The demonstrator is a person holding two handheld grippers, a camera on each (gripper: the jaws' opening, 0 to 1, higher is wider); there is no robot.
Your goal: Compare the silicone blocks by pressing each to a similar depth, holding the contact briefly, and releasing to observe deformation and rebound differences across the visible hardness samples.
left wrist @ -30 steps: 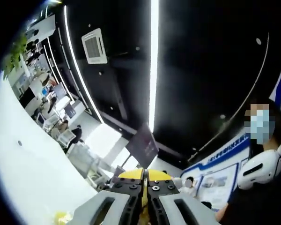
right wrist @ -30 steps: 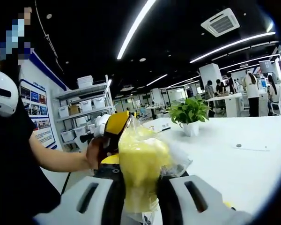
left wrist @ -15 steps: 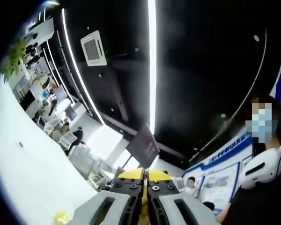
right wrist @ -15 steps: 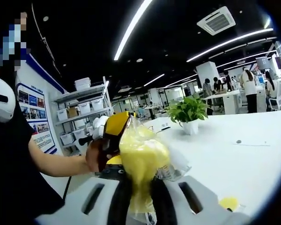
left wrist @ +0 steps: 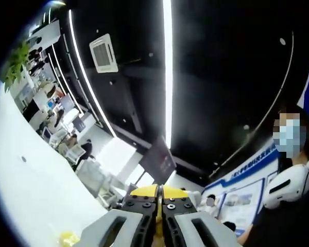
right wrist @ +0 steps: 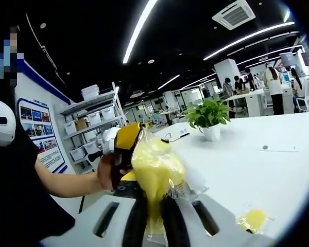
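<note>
A bagged yellow silicone block (right wrist: 155, 172) is pinched upright between the nearly shut right gripper (right wrist: 153, 218), while the left gripper (left wrist: 159, 218), closed on its far top edge, is held just beyond.

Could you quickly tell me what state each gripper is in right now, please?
Left gripper: shut, jaws together, nothing visibly between them.
Right gripper: shut on the yellow silicone block in its clear bag.
</note>
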